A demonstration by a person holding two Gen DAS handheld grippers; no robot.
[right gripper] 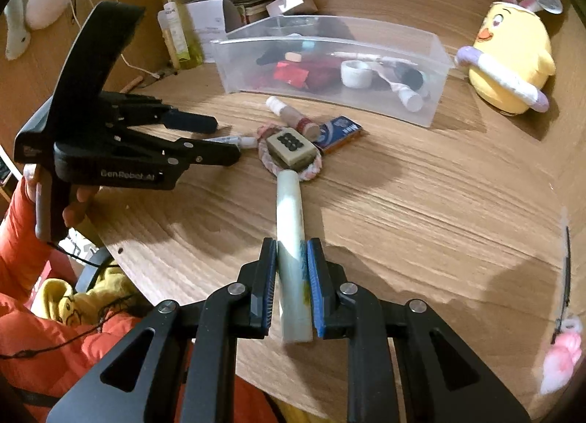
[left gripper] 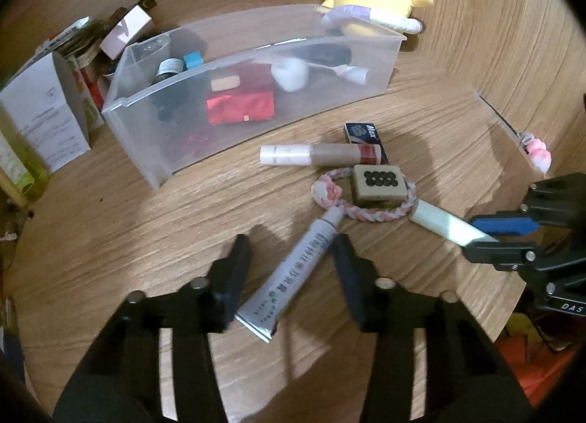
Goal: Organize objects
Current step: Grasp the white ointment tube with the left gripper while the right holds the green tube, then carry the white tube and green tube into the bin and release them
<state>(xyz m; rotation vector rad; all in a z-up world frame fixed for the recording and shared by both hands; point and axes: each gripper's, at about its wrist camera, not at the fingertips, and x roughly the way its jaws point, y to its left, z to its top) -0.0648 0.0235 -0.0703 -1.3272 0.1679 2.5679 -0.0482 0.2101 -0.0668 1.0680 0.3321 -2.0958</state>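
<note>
My right gripper [right gripper: 292, 269] is shut on a pale green-white tube [right gripper: 291, 225], whose far end touches a pink braided ring [right gripper: 311, 172]; the tube also shows in the left wrist view [left gripper: 445, 223]. A mahjong tile [right gripper: 290, 146] lies on the ring. My left gripper [left gripper: 291, 252] is open, its fingers on either side of a grey-white tube [left gripper: 293, 274] lying on the table. A brown-and-white tube [left gripper: 318, 155] and a blue box [left gripper: 364, 135] lie beyond. The clear plastic bin [left gripper: 154, 152] holds several small items.
A yellow chick plush [right gripper: 511, 56] stands at the back right. Boxes and bottles [left gripper: 44, 119] crowd the bin's left. A pen with a pink pompom [right gripper: 562, 346] lies at the table's right edge. The round table's front edge [right gripper: 175, 298] is close.
</note>
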